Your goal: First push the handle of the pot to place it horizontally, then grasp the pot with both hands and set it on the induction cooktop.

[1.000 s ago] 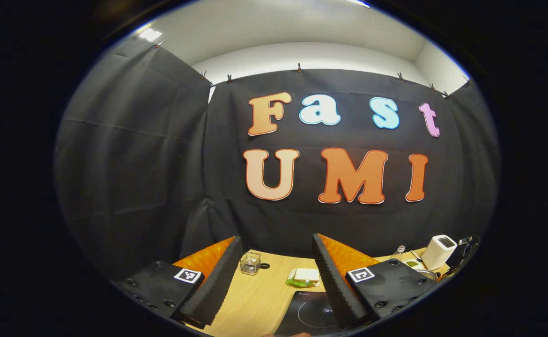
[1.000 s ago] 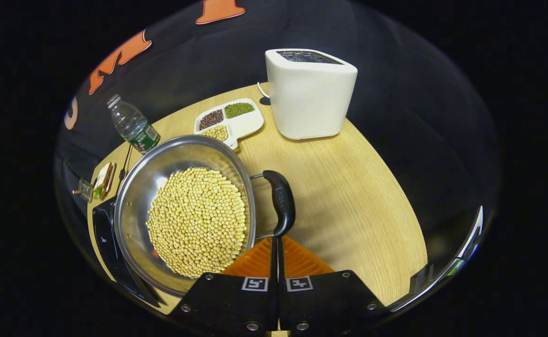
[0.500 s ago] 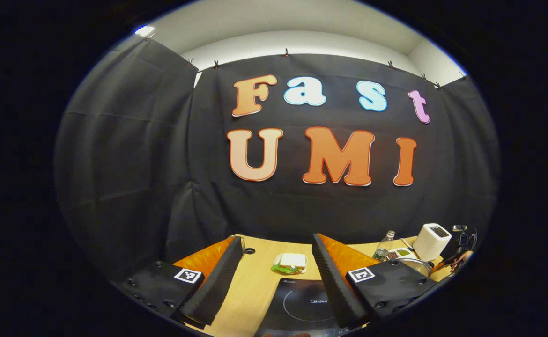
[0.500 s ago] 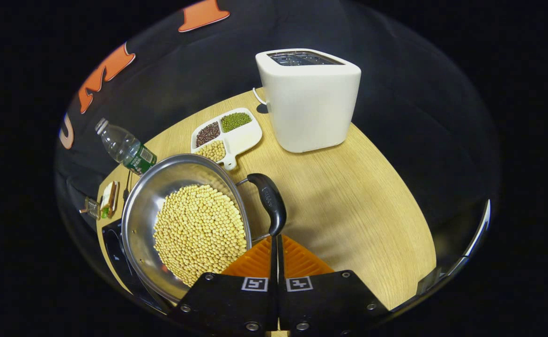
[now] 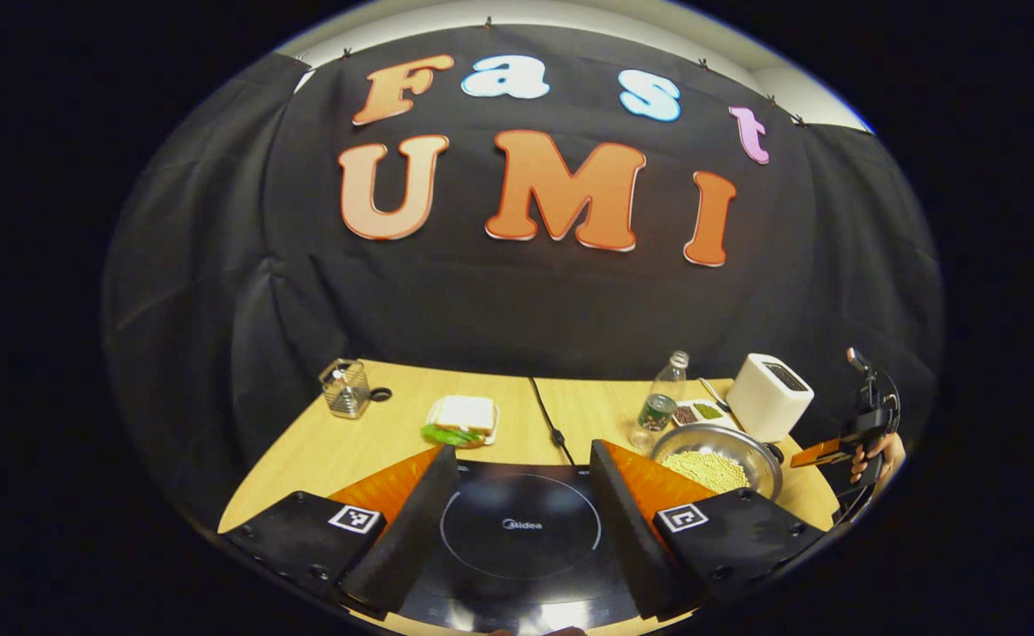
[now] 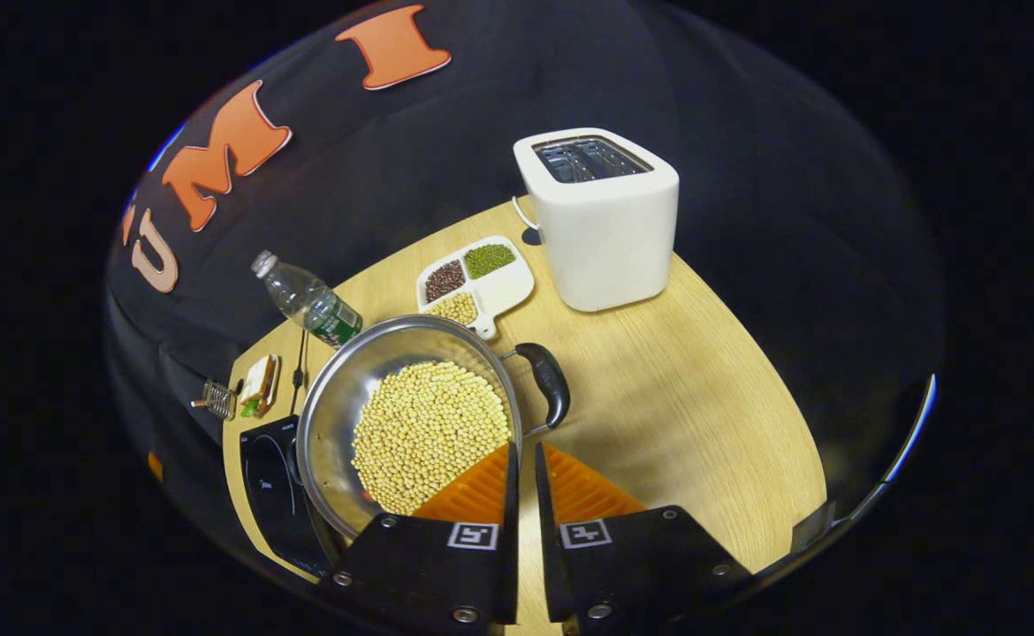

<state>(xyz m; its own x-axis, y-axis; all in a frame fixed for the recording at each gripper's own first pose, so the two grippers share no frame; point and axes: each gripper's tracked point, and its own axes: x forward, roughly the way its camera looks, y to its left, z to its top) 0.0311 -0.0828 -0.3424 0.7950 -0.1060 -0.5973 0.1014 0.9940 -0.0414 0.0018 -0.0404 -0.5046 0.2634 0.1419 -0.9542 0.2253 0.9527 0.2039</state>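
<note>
A steel pot full of yellow beans stands on the wooden table, its black handle sticking out sideways on the right. My right gripper sits just short of the handle's near end, its fingers nearly together with a thin empty gap. The black induction cooktop lies left of the pot. In the left gripper view my left gripper is open above the cooktop, with nothing between its fingers. The pot is off to its right, and a hand holds the other gripper beyond it.
A white toaster, a divided dish of beans and a water bottle stand behind the pot. A sandwich, a wire basket and the cooktop's cable lie farther back.
My left gripper has tipped down and drawn back, so the cooktop now lies under its fingers. My right gripper has backed off from the pot handle, and its fingers have parted slightly.
</note>
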